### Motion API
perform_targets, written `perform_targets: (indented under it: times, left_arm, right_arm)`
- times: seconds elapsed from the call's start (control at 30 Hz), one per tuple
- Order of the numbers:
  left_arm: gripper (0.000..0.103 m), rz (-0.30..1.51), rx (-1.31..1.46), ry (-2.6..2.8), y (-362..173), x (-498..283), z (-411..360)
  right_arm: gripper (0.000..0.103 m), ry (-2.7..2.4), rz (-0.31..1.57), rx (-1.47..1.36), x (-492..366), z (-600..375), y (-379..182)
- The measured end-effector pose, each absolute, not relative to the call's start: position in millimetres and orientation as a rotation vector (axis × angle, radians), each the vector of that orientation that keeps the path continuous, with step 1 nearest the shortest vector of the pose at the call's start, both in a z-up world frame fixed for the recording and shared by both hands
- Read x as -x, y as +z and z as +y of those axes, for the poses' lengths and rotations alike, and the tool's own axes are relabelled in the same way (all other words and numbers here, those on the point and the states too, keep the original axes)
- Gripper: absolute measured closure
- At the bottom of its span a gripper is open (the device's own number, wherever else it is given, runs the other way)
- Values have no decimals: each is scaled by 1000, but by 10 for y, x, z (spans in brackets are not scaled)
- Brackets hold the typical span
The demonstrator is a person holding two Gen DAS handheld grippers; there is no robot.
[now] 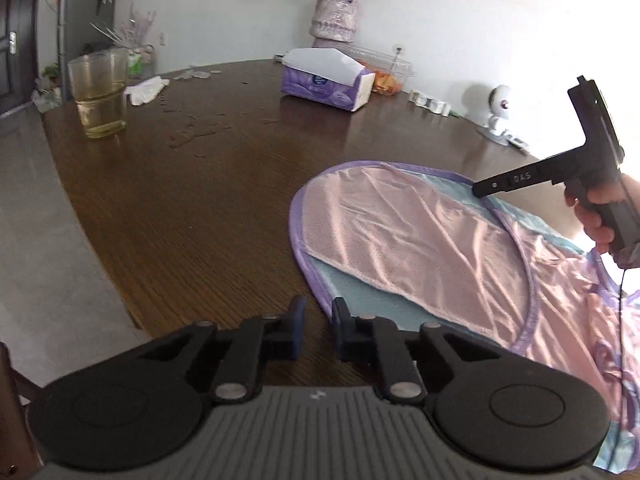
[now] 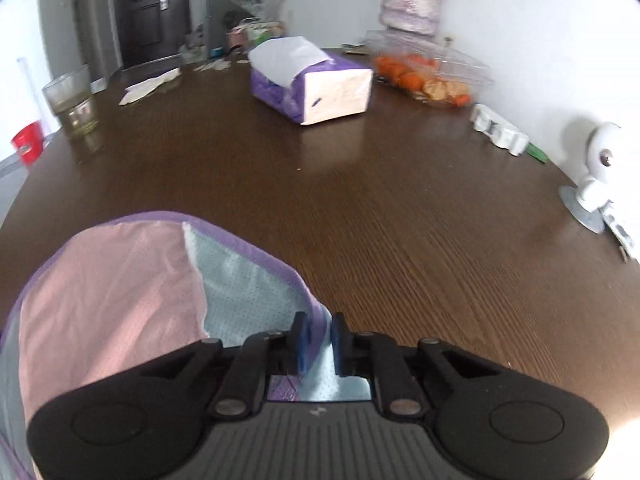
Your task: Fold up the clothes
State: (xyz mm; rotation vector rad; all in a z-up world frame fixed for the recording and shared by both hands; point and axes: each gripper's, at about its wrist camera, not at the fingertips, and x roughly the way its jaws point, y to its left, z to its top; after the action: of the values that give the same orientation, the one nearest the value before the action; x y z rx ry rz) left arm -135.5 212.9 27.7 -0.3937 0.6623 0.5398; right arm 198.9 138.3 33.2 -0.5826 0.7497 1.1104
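Our left tongs [image 1: 319, 330] hang nearly closed and empty just left of the garment [image 1: 420, 248] on the bench [image 1: 200, 200]; it stretches away rightward, where our right tongs [image 2: 319, 340] clamp its purple hem.

tissue pk [image 1: 326, 84], glass [image 1: 98, 94], vase [image 1: 335, 16], table [image 1: 200, 208]
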Motion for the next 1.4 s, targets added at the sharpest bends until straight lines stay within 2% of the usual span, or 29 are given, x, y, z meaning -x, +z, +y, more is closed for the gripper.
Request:
perform_targets:
  times: [0.03, 0.07, 0.1, 0.13, 0.17, 0.2, 0.3, 0.43, 0.73, 0.8, 0.9, 0.97, 1.07, 1.23, 1.4]
  left_arm:
    - [72, 657, 395, 503, 300, 1371, 2157]
    - [57, 652, 387, 452, 332, 1389, 2189]
    - [52, 646, 378, 394, 364, 1414, 2228]
    - [48, 639, 364, 312, 390, 1455, 2288]
    - [48, 632, 346, 236, 402, 1478, 2332]
    - [47, 625, 328, 160, 414, 1501, 2375]
    - [45, 603, 278, -39, 414, 1557, 2470]
    - [43, 590, 173, -236, 318, 1621, 2523]
    - [43, 648, 62, -423, 121, 1513, 2471]
    - [48, 647, 53, -427, 104, 1525, 2479]
    - [69, 644, 18, -428, 87, 1510, 2463]
    - [90, 648, -6, -436, 117, 1473, 2448]
    - [100, 650, -47, -462, 123, 1446, 2446]
    - [102, 611, -18, -453, 251, 1302, 2573]
    - [102, 597, -94, -427, 492, 820, 2588]
  right_arm:
    - [91, 1093, 717, 577, -1931, 1328, 387]
    - [90, 1085, 674, 558, -1854, 1220, 486]
    - [90, 1090, 637, 532, -1770, 1078, 594]
    - [85, 1096, 605, 499, -1651, 862, 725]
    - [77, 1090, 590, 481, -1516, 677, 816]
    - [76, 1078, 574, 478, -1316, 451, 889]
    - [76, 1072, 557, 479, -627, -173, 965]
    - [75, 1127, 563, 531, 304, -784, 775]
    - [76, 943, 702, 402, 696, -1185, 271]
    - [76, 938, 700, 389, 733, -1261, 237]
    - [78, 943, 689, 364, 725, -1302, 215]
    - [96, 947, 676, 365, 699, -1255, 186]
    - [100, 956, 671, 366, 658, -1223, 180]
    - [101, 957, 641, 301, 509, -1245, 314]
    - [102, 922, 597, 300, 127, -1186, 470]
